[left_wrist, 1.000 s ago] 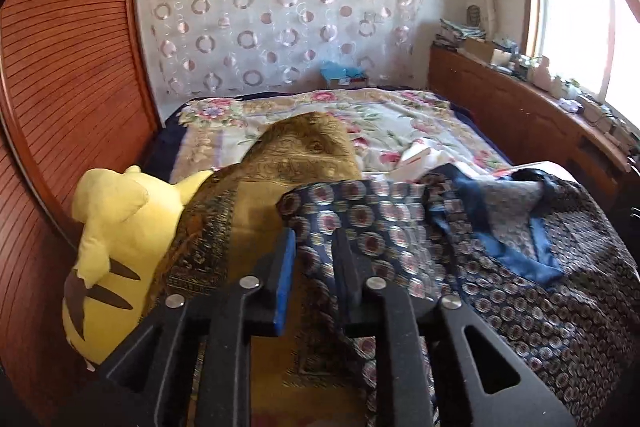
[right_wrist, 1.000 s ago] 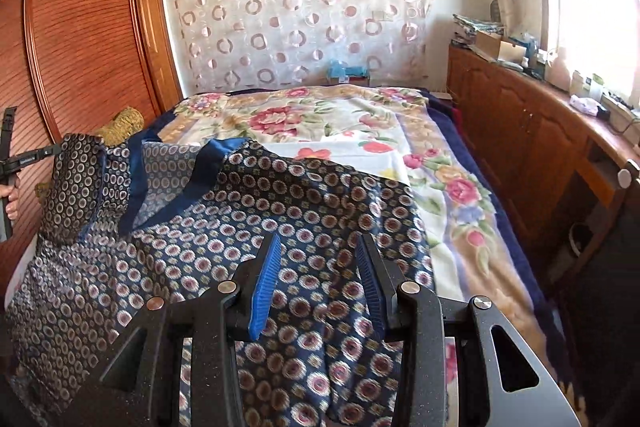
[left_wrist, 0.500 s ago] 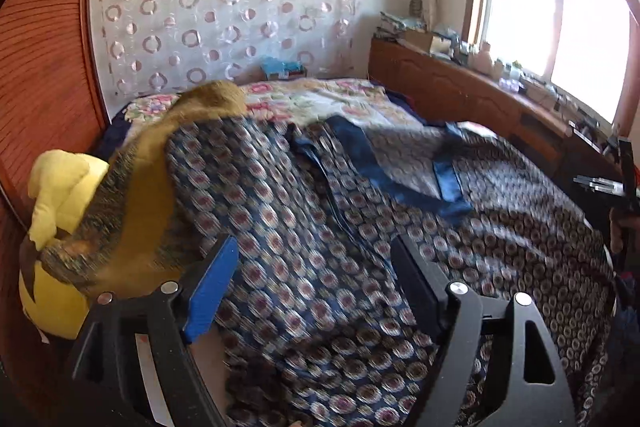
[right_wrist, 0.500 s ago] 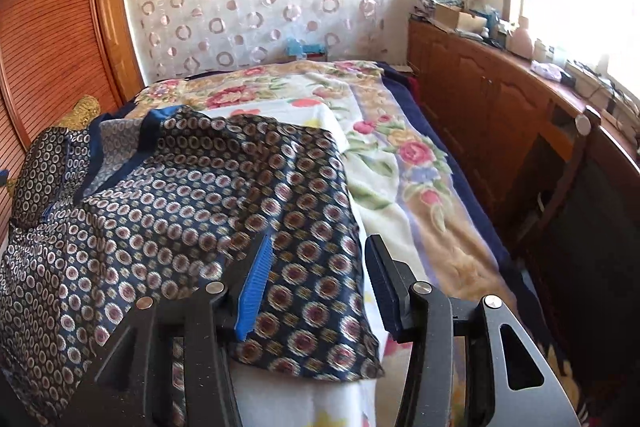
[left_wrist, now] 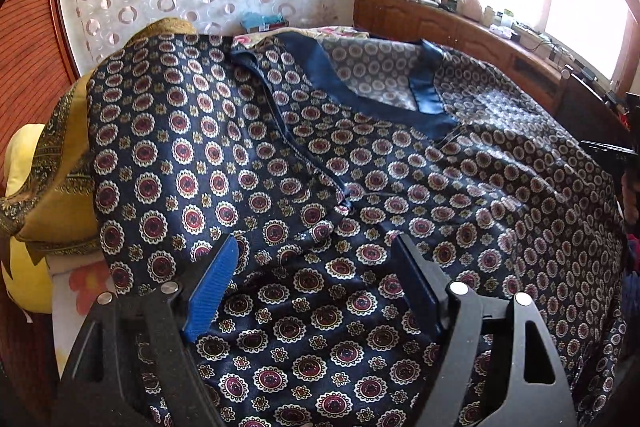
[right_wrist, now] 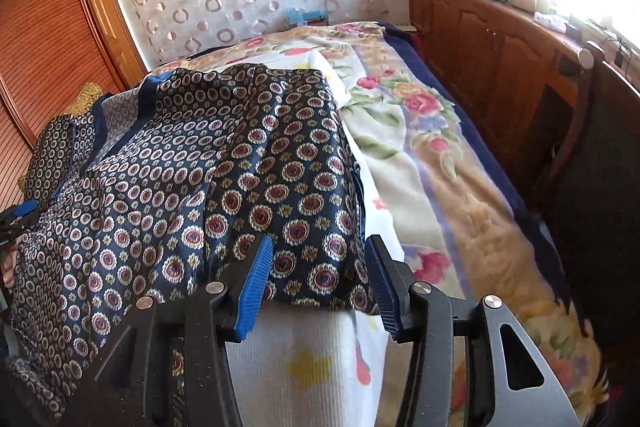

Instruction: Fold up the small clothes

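A dark navy shirt (left_wrist: pixel 360 187) with round medallion print and a plain blue neckband lies spread face up over the bed. It also shows in the right wrist view (right_wrist: pixel 224 167), its right sleeve ending at the bed's near edge. My left gripper (left_wrist: pixel 320 287) is open, hovering just above the shirt's lower left part with nothing between its fingers. My right gripper (right_wrist: pixel 320 279) is open over the sleeve hem, empty. The left gripper's blue pad (right_wrist: pixel 22 209) shows at the far left of the right wrist view.
A floral blanket (right_wrist: pixel 440 155) covers the bed. A gold patterned cushion (left_wrist: pixel 52 195) and yellow plush toy (left_wrist: pixel 20 155) sit left of the shirt. A wooden cabinet (right_wrist: pixel 500 39) runs along the right, a wooden wardrobe (right_wrist: pixel 52 39) on the left.
My left gripper let go of the shirt's sleeve and opened wide. The shirt now lies flat and spread. My right gripper opened a little wider and drew back to the sleeve hem.
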